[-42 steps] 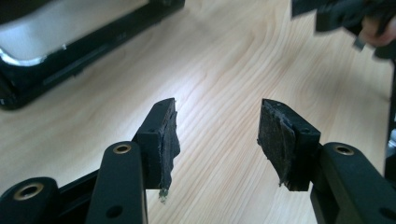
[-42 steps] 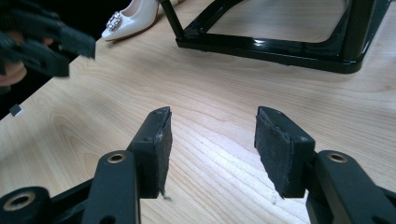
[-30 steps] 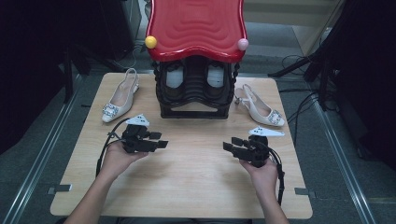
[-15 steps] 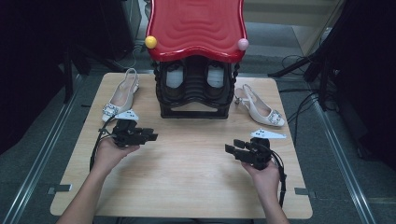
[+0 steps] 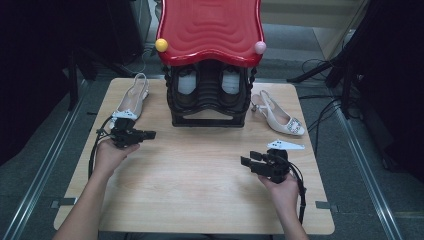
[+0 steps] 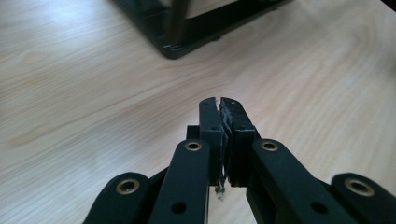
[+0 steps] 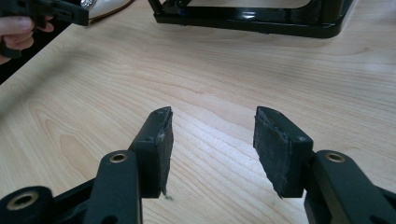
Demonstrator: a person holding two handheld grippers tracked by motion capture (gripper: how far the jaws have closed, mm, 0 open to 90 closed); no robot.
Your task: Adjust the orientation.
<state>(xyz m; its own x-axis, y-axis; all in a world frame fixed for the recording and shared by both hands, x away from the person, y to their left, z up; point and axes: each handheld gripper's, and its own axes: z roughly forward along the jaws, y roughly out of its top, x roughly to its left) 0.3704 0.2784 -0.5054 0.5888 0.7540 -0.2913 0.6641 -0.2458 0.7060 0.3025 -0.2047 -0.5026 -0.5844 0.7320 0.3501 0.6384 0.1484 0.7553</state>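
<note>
High view overlooks table point(image 5: 200, 170); gripper views skim it closely.

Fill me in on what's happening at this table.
A person holds a gripper in each hand over a wooden table. The left gripper, fingers closed and empty, sits close to the left shoe. The right gripper, fingers open, hovers over bare wood. A second shoe lies right of the black rack. Neither shoe is gripped.

I see a pale wooden table point(image 5: 200, 200) with rounded corners standing on a grey floor point(image 5: 360, 200), lit evenly from above. Metal rails point(image 5: 40, 165) run along the floor on both sides of it. Dark equipment and stands point(image 5: 60, 50) fill the far left, black cables point(image 5: 325, 107) trail on the far right.
</note>
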